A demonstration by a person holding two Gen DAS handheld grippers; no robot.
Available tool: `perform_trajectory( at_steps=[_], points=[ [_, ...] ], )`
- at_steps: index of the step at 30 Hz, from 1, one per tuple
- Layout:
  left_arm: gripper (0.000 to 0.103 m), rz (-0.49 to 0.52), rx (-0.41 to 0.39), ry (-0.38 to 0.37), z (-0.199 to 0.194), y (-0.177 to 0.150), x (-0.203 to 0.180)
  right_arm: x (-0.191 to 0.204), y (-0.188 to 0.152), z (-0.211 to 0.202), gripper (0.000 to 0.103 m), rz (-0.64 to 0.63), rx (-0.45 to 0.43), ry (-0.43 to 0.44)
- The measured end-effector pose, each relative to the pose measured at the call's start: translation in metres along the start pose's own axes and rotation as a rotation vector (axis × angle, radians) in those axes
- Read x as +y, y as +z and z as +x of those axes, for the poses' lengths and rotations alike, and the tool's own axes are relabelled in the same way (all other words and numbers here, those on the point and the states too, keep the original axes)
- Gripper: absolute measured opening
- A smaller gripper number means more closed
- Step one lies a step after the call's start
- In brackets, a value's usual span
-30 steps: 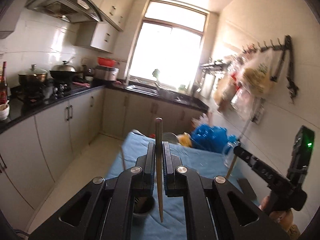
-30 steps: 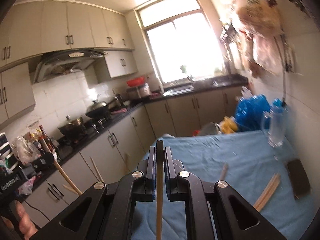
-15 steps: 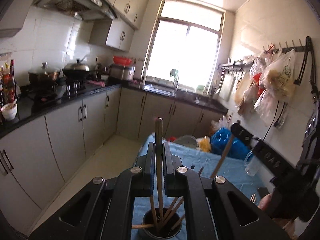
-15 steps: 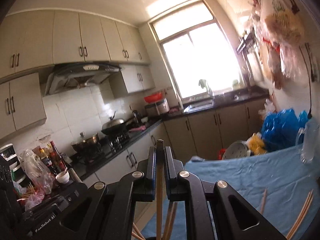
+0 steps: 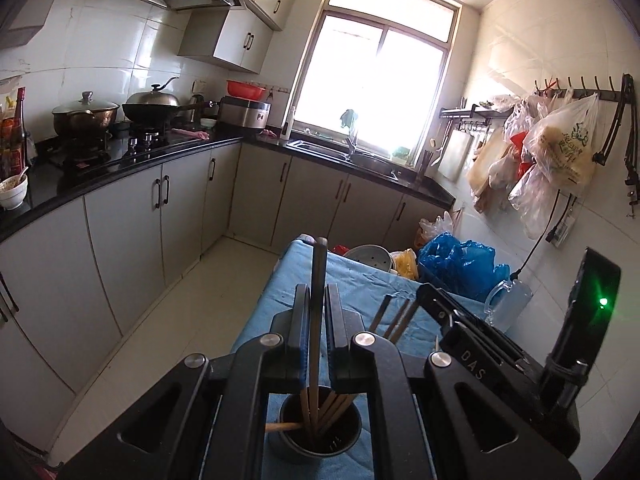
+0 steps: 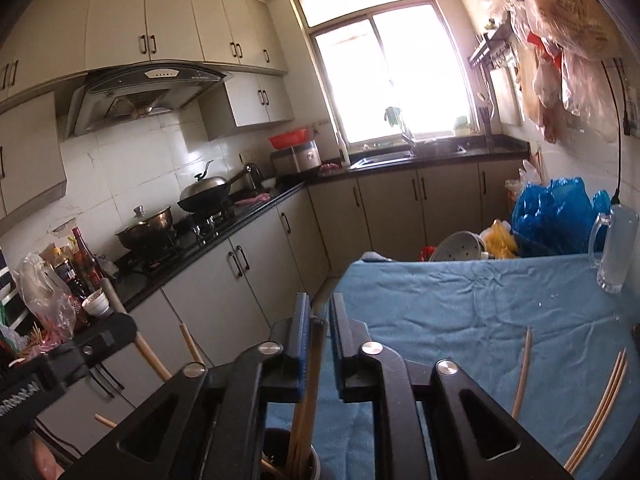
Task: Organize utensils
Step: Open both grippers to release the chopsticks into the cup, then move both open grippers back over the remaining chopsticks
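My left gripper [image 5: 317, 292] is shut on an upright chopstick [image 5: 318, 280] whose lower end reaches into a dark round cup [image 5: 316, 438] holding several chopsticks on the blue cloth [image 5: 360, 284]. My right gripper [image 6: 319, 308] has its jaws slightly parted; a chopstick [image 6: 310, 376] leans between them, touching the left pad, with its lower end in the same cup [image 6: 288, 466]. Loose chopsticks [image 6: 600, 408] lie on the cloth at the right. The right gripper's body [image 5: 480, 356] shows in the left wrist view, close beside the cup.
A glass mug [image 6: 616, 248] stands at the cloth's far right. Blue plastic bags [image 6: 556, 216] and a metal pot [image 6: 460, 246] sit beyond the table's far edge. Kitchen counter and cabinets [image 6: 248, 264] run along the left. Bags hang on the right wall [image 5: 552, 152].
Both grippers have come down over the cup, lowering their chopsticks into it. The right gripper's jaws have parted, and its chopstick now leans loose.
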State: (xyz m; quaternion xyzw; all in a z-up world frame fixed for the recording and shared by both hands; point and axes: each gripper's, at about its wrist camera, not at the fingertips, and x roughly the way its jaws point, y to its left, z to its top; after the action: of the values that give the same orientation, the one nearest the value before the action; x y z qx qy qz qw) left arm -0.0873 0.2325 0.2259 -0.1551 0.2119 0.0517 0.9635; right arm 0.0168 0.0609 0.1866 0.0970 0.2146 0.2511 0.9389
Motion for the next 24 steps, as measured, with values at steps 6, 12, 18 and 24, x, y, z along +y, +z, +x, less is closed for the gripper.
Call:
perform_trajectory(
  at_steps=[6,12,18,24],
  points=[
    [0.031,-0.024,-0.051,0.009,-0.034,-0.003,-0.002,-0.008,0.003,-0.02,0.043,0.013,-0.015,-0.006],
    [0.038,-0.005,-0.079,-0.029,-0.068,-0.016,-0.021,-0.036,-0.01,-0.056,0.055,0.055,-0.025,-0.055],
    [0.045,0.057,-0.027,-0.112,-0.074,-0.04,-0.061,-0.088,-0.048,-0.097,0.056,0.127,0.023,-0.147],
    [0.045,0.13,0.133,-0.208,-0.041,-0.077,-0.111,-0.158,-0.09,-0.14,0.056,0.164,0.089,-0.281]
  ],
)
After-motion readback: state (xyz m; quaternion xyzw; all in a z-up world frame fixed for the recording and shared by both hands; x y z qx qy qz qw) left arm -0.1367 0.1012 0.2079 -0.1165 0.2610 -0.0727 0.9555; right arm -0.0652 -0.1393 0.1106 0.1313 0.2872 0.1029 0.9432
